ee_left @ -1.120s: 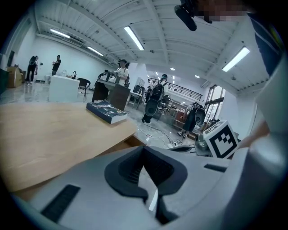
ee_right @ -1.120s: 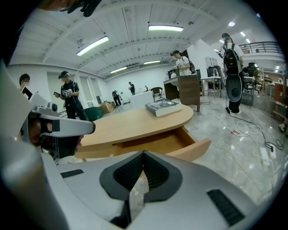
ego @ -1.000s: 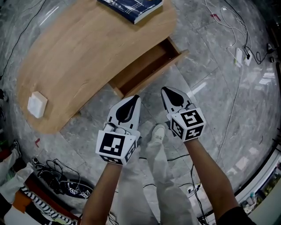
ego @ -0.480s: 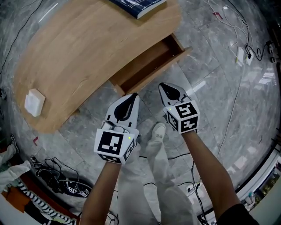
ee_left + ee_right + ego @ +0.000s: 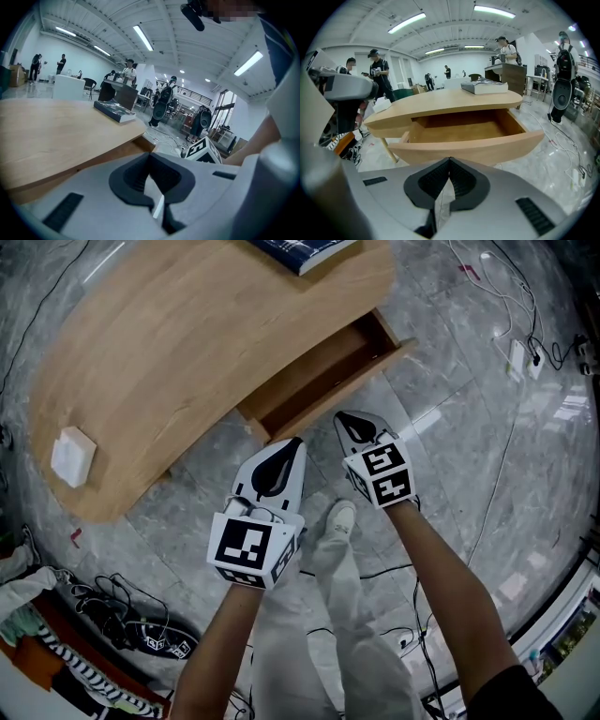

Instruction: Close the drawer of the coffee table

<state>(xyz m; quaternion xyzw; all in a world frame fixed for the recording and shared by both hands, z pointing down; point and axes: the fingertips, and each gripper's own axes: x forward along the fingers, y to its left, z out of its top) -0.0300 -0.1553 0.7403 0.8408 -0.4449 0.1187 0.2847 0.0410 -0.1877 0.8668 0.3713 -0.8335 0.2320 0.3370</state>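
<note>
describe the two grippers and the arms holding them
The left gripper and right gripper are light grey tapered shells with black ribbed pads inside. Each carries a white cube of black square markers. Forearms are bare; a dark short sleeve shows above the right one.

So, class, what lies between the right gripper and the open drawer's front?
Nothing: the right gripper faces the drawer front unobstructed, in the right gripper view.

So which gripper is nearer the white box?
Left. The left gripper hangs right of the box, off the table; the right gripper is farther right, facing the drawer.
</note>
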